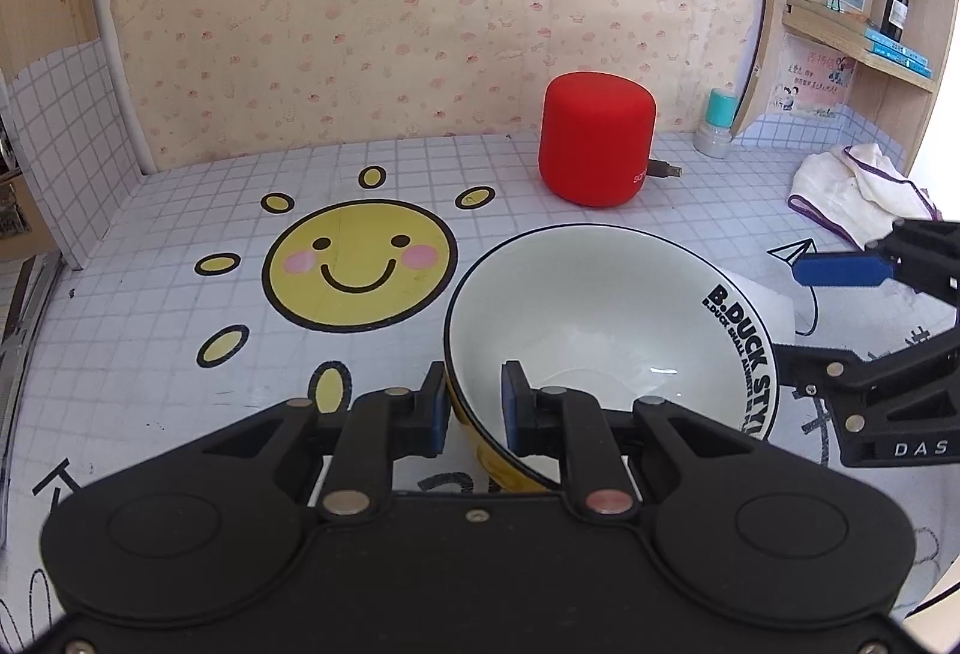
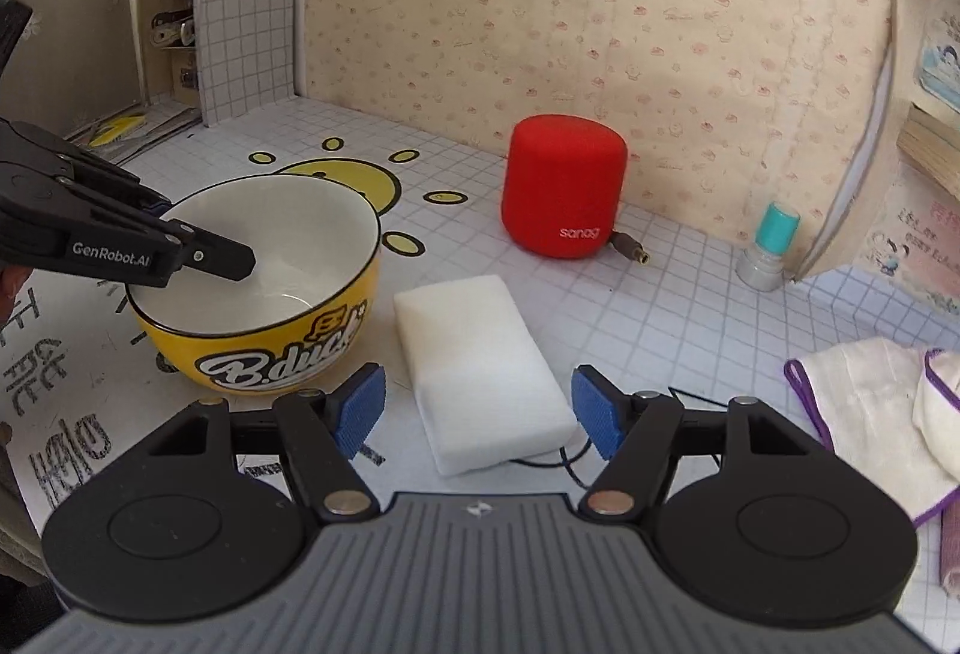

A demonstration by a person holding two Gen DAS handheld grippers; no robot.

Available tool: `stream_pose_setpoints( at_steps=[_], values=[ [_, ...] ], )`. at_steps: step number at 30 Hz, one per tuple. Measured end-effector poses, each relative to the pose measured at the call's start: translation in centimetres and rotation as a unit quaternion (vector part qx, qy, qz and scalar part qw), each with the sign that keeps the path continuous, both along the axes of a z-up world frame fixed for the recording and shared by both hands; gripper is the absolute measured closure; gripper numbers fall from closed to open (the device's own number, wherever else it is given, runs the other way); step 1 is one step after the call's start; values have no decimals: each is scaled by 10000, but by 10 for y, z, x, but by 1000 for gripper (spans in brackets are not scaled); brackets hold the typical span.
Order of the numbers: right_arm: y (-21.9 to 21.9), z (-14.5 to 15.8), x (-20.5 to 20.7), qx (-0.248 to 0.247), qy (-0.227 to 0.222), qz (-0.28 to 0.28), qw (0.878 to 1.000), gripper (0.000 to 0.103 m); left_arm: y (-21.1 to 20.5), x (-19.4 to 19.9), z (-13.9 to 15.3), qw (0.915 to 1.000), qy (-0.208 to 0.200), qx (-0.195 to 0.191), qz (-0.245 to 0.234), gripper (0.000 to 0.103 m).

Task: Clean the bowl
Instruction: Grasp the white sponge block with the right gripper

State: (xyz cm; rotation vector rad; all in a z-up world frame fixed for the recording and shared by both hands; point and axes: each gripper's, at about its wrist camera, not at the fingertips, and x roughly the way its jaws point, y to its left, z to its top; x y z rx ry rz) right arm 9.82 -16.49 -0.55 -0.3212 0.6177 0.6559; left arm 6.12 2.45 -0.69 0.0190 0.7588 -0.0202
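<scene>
A yellow bowl (image 1: 600,318) with a white inside and "B.duck" lettering stands on the table; it also shows in the right wrist view (image 2: 264,294). My left gripper (image 1: 474,408) is shut on the bowl's near rim, one finger inside and one outside. A white sponge block (image 2: 480,366) lies to the right of the bowl. My right gripper (image 2: 480,414) is open, with its blue pads either side of the sponge's near end, not touching it. In the left wrist view the right gripper (image 1: 852,318) shows at the right edge.
A red cylindrical speaker (image 2: 564,192) with a cable stands behind the sponge. A small teal-capped bottle (image 2: 771,246) stands near the right wall. A white cloth with purple trim (image 2: 882,414) lies at the right. A sun sticker (image 1: 360,264) marks the gridded table.
</scene>
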Motion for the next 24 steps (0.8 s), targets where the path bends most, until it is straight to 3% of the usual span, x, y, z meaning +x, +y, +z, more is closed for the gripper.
stream_pose_setpoints(
  at_steps=[4, 13, 24],
  values=[
    [9, 2, 11, -327, -3, 290, 9990, 32, 1, 0, 1, 9999, -1, 71, -147, 84],
    [28, -7, 41, -855, 485, 799, 9919, 32, -6, -1, 1, 9983, -54, 417, -400, 84],
    [28, -11, 57, -667, 1096, 789, 9886, 37, -6, -1, 0, 9971, -133, 535, -532, 84]
  ],
)
